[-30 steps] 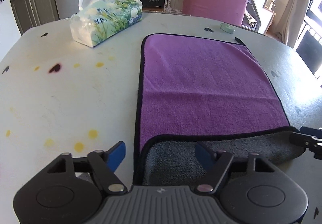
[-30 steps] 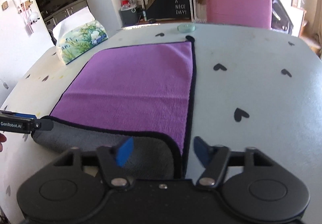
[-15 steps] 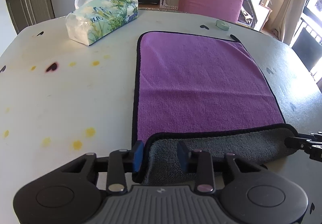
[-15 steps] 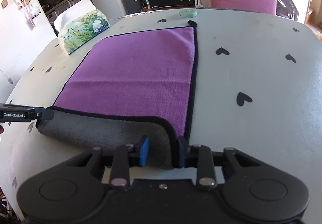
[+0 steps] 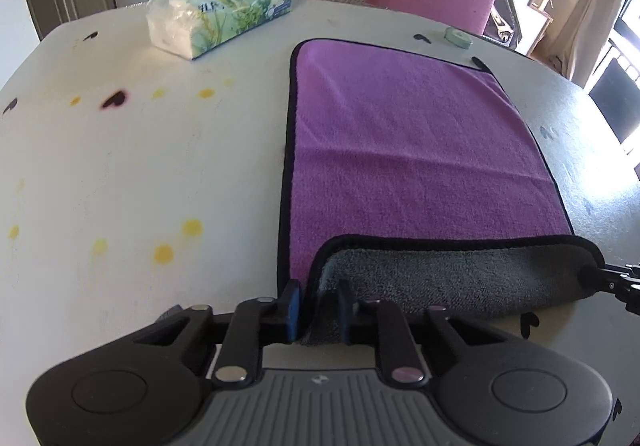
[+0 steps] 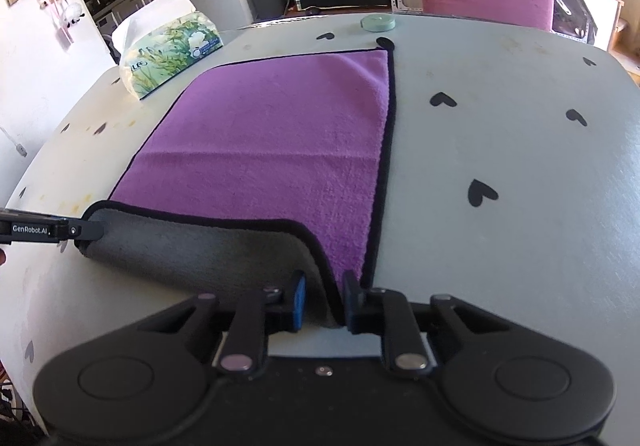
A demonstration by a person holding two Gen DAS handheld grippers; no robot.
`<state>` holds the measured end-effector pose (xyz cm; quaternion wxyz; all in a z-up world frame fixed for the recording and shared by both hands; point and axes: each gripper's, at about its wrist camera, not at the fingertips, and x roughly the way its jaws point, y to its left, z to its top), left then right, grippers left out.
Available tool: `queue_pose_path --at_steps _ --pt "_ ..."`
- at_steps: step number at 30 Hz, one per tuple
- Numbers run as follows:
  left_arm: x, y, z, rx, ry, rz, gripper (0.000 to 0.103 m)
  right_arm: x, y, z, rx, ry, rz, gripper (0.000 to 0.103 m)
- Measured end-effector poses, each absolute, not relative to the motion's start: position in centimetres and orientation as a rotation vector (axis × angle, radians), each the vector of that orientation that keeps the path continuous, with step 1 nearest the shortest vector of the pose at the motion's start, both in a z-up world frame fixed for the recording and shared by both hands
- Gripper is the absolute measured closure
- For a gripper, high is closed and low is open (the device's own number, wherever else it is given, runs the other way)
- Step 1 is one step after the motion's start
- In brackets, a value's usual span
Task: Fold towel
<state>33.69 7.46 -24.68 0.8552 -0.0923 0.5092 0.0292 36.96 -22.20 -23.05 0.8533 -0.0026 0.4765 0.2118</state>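
Both claws are pinching the towel's (image 5: 420,149) near corners, left claw (image 5: 318,312) and right claw (image 6: 324,304), with its gray underside rolled over on the tabletop (image 5: 140,165), so I'd guess uneven lifting skews the fold or a thin pinch slips.

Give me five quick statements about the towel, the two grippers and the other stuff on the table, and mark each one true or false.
1. Both grippers have their jaws shut on the towel. True: the left gripper and the right gripper each pinch a near corner.
2. The towel lies purple side up, with a grey underside turned over at the near edge. True.
3. The tissue pack sits on the towel. False: it rests on the table, beside the far left corner.
4. The towel is already folded in half. False: only the near edge is lifted.
5. The table carries black heart marks. True.
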Motion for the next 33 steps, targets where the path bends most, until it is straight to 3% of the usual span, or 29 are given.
queue_pose_path --at_steps 3,5,7,33 --pt "33.6 7.2 -24.7 -0.187 1.076 0.057 0.087 37.0 -22.4 -23.1 0.003 1.005 0.439 0.089" --pt "33.7 7.1 -24.7 -0.186 1.08 0.056 0.096 37.1 -22.4 -23.1 0.007 1.0 0.438 0.095" --pt "33.7 7.1 -24.5 -0.178 1.078 0.061 0.098 37.1 -22.4 -23.0 0.012 0.996 0.433 0.098" --pt "40.8 8.2 -14.6 -0.125 0.917 0.049 0.099 42.6 -20.5 -13.8 0.019 0.844 0.413 0.099"
